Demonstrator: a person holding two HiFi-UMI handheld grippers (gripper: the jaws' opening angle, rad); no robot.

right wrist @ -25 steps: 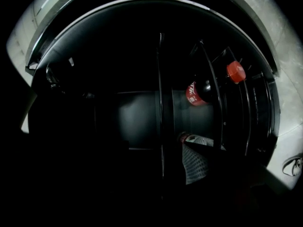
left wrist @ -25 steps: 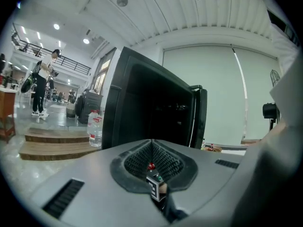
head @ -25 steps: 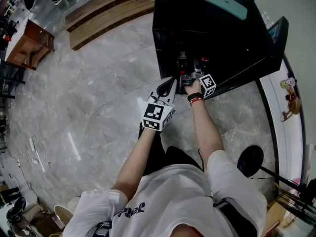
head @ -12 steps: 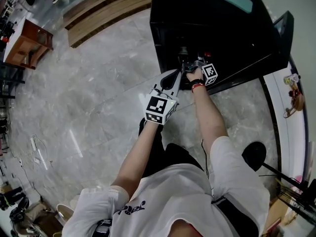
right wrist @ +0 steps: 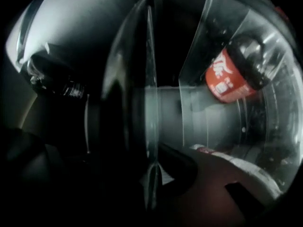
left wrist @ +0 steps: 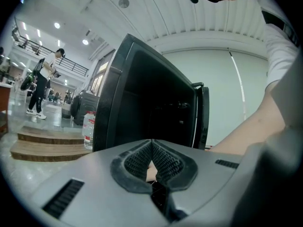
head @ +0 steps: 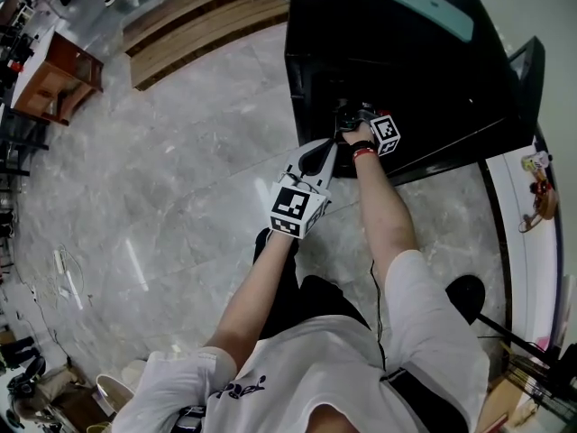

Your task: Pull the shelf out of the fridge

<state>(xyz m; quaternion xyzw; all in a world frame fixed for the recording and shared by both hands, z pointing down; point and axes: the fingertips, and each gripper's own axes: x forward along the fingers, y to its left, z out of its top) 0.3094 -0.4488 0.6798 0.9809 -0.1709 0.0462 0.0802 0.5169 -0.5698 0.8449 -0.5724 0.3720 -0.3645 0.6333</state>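
The black fridge (head: 397,52) stands on the floor with its door (head: 527,79) swung open to the right. My right gripper (head: 350,115) reaches level into the dark compartment. In the right gripper view the glass shelf (right wrist: 152,126) shows edge-on, running straight between the jaws. Those jaws have just been closing, and my right gripper (right wrist: 152,193) now pinches the shelf's front edge. A cola bottle (right wrist: 227,79) with a red label lies beyond the glass. My left gripper (head: 317,156) hangs just outside the fridge front (left wrist: 142,103). Its pads meet and hold nothing, so my left gripper (left wrist: 152,143) is shut.
A teal phone (head: 429,7) lies on the fridge top. Wooden steps (head: 198,25) run behind the fridge, with a water bottle (left wrist: 89,126) on them. A second dark bottle (right wrist: 66,86) sits left of the shelf. A round black stand base (head: 464,296) is near my right side.
My right gripper has pushed deeper into the fridge opening. My left gripper has drifted slightly closer to the fridge front.
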